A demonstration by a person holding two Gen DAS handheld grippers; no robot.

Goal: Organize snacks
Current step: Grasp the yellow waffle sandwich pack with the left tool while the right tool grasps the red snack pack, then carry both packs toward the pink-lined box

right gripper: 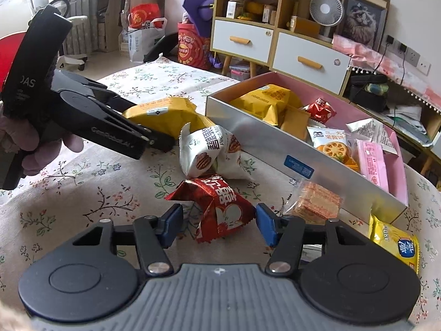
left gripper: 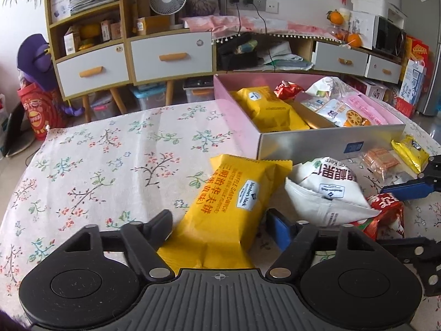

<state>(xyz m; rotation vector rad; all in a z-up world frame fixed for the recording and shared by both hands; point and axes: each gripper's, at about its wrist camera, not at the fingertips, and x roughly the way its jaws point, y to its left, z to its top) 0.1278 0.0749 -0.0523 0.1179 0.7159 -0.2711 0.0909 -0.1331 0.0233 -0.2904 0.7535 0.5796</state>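
On the flowered tablecloth [left gripper: 96,151] a long yellow sandwich-biscuit packet [left gripper: 231,209] lies between the fingers of my left gripper [left gripper: 220,224]. Its jaws stand close on both sides of it, with a slim gap at the blue right pad. In the right wrist view a red candy packet [right gripper: 220,207] sits between the blue pads of my right gripper [right gripper: 219,222], with narrow gaps on either side. A white pecan packet [right gripper: 204,149] lies just beyond the red one. The pink-lined box [right gripper: 261,138] holds several snacks.
A clear-wrapped wafer [right gripper: 317,201] and a small yellow packet [right gripper: 394,240] lie by the box's near wall. A hand holds the left gripper [right gripper: 154,140] at the left of the right wrist view. Drawers and shelves stand behind the table.
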